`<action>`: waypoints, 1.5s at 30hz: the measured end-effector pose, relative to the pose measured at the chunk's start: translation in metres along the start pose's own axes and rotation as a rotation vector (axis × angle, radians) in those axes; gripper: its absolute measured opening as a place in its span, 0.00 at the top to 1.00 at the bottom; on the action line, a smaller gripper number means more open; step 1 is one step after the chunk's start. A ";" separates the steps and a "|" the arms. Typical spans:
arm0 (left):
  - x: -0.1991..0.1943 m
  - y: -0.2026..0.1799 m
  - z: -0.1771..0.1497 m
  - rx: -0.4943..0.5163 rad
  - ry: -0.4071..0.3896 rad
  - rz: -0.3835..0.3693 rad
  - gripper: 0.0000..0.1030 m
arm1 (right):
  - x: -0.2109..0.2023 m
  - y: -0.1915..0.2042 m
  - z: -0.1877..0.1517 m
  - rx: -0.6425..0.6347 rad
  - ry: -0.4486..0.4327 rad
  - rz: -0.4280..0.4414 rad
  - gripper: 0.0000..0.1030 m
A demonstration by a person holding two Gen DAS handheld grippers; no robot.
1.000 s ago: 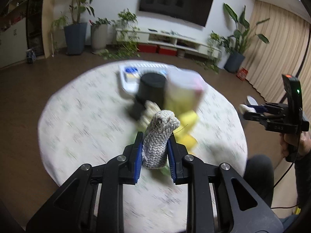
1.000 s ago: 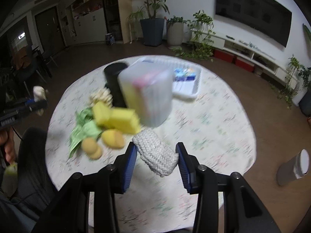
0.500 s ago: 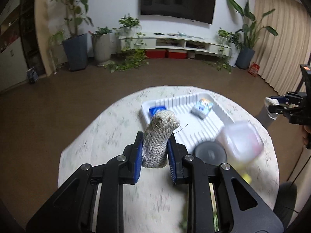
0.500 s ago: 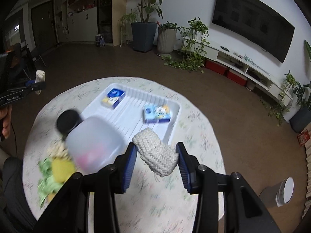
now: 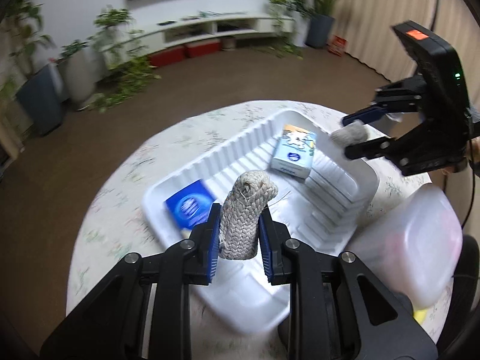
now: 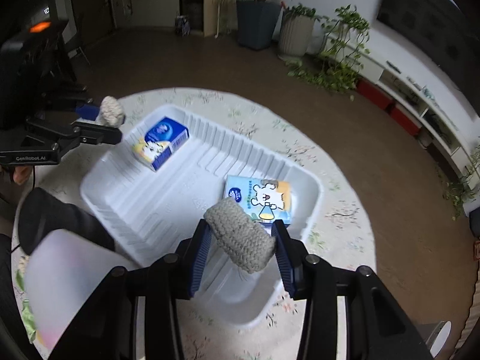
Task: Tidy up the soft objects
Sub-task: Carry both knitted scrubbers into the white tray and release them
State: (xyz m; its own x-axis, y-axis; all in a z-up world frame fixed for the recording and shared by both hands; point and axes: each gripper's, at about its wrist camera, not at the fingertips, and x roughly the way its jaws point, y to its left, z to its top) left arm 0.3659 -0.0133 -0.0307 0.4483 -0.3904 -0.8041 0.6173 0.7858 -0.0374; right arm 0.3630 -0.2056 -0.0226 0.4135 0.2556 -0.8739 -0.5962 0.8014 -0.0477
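My left gripper (image 5: pixel 240 240) is shut on a grey knitted roll (image 5: pixel 244 210) and holds it above the near end of a white ribbed tray (image 5: pixel 228 162). My right gripper (image 6: pixel 241 247) is shut on a second grey knitted roll (image 6: pixel 240 237) above the tray's other end (image 6: pixel 150 210). Two tissue packs lie in the tray: a blue one (image 5: pixel 189 207) and a pale cartoon one (image 5: pixel 294 153). Each gripper also shows in the other's view, the right gripper (image 5: pixel 357 136) and the left gripper (image 6: pixel 103 123), both over the tray's rim.
The tray sits on a round table with a floral cloth (image 6: pixel 330 156). A translucent plastic container (image 5: pixel 420 240) and a black cylinder (image 6: pixel 51 216) stand beside the tray. Green and yellow soft items peek out at the left edge (image 6: pixel 24 315). Brown floor surrounds the table.
Both grippers have swung from the pile of soft items to over the white tray, each still holding its knitted roll. They are now closer to the tray and to each other.
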 end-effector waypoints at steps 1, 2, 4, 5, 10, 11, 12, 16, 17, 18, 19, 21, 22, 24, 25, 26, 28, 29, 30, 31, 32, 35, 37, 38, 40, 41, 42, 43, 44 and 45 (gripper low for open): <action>0.006 -0.002 0.002 0.013 0.011 -0.010 0.79 | 0.009 -0.001 -0.001 -0.001 0.016 0.010 0.57; 0.013 -0.004 0.005 0.031 0.022 -0.017 0.79 | 0.015 -0.002 -0.002 -0.005 0.029 0.010 0.56; 0.028 -0.009 0.008 0.064 0.050 -0.027 0.79 | 0.025 -0.001 -0.006 -0.015 0.053 0.010 0.56; 0.034 -0.010 0.009 0.076 0.058 -0.028 0.79 | 0.029 -0.001 -0.008 -0.018 0.059 0.010 0.56; 0.061 -0.012 0.007 0.094 0.105 -0.025 0.79 | 0.044 -0.005 -0.014 -0.008 0.079 0.016 0.56; 0.065 -0.012 0.006 0.096 0.115 -0.015 0.77 | 0.045 -0.006 -0.014 -0.007 0.081 0.017 0.56; 0.070 -0.011 0.005 0.091 0.125 -0.007 0.77 | 0.047 -0.006 -0.015 -0.005 0.081 0.019 0.56; 0.078 -0.006 0.003 0.073 0.139 -0.004 0.77 | 0.054 -0.005 -0.017 0.001 0.091 0.027 0.55; 0.079 -0.006 0.003 0.071 0.137 -0.003 0.77 | 0.055 -0.005 -0.019 0.004 0.095 0.029 0.54; 0.078 -0.005 0.003 0.068 0.136 -0.001 0.77 | 0.056 -0.006 -0.019 0.007 0.095 0.027 0.53; 0.078 -0.005 0.003 0.064 0.137 0.000 0.77 | 0.056 -0.006 -0.020 0.015 0.092 0.025 0.52; 0.078 -0.005 0.003 0.061 0.139 0.003 0.77 | 0.056 -0.008 -0.022 0.031 0.087 0.025 0.51; 0.077 -0.006 0.003 0.060 0.139 0.004 0.77 | 0.055 -0.009 -0.023 0.043 0.080 0.028 0.47; 0.074 -0.007 0.003 0.058 0.133 0.005 0.77 | 0.054 -0.010 -0.023 0.052 0.071 0.033 0.39; 0.075 -0.004 0.004 0.054 0.129 0.005 0.76 | 0.051 -0.009 -0.024 0.054 0.062 0.035 0.36; 0.072 -0.003 0.005 0.045 0.117 0.004 0.74 | 0.049 -0.010 -0.024 0.055 0.056 0.037 0.33; 0.067 0.002 0.006 0.029 0.098 0.004 0.72 | 0.047 -0.010 -0.025 0.056 0.048 0.038 0.30; 0.065 0.003 0.006 0.023 0.089 0.003 0.69 | 0.046 -0.010 -0.025 0.058 0.043 0.040 0.29; 0.063 0.006 0.006 0.013 0.078 -0.005 0.61 | 0.045 -0.010 -0.026 0.062 0.038 0.046 0.28; 0.060 0.007 0.006 0.010 0.069 -0.013 0.56 | 0.045 -0.010 -0.026 0.064 0.034 0.049 0.27; 0.059 0.008 0.007 0.010 0.063 -0.018 0.49 | 0.043 -0.010 -0.026 0.064 0.030 0.048 0.26; 0.052 0.010 0.006 0.006 0.051 -0.030 0.47 | 0.038 -0.010 -0.025 0.074 0.008 0.054 0.26; 0.048 0.015 0.005 -0.006 0.047 -0.023 0.47 | 0.033 -0.013 -0.026 0.086 -0.009 0.055 0.26; 0.044 0.018 0.004 -0.017 0.041 -0.021 0.47 | 0.029 -0.015 -0.027 0.098 -0.019 0.054 0.26; 0.031 0.029 0.001 -0.055 0.021 -0.017 0.44 | 0.020 -0.019 -0.033 0.120 -0.038 0.054 0.26; 0.025 0.032 -0.001 -0.070 0.012 -0.018 0.42 | 0.013 -0.022 -0.036 0.137 -0.051 0.053 0.26; 0.013 0.037 -0.005 -0.095 -0.007 -0.023 0.39 | 0.009 -0.024 -0.039 0.148 -0.060 0.052 0.26; 0.004 0.041 -0.008 -0.113 -0.021 -0.028 0.38 | -0.001 -0.028 -0.044 0.171 -0.081 0.053 0.25; -0.003 0.043 -0.011 -0.128 -0.033 -0.032 0.37 | -0.009 -0.030 -0.048 0.187 -0.097 0.059 0.22; -0.012 0.046 -0.016 -0.151 -0.048 -0.036 0.36 | -0.016 -0.033 -0.053 0.203 -0.114 0.060 0.21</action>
State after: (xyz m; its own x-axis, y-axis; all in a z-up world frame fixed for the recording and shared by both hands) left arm 0.3785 0.0351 -0.0319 0.4605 -0.4389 -0.7715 0.5311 0.8327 -0.1568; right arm 0.3400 -0.2649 -0.0327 0.4638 0.3562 -0.8112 -0.4760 0.8724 0.1109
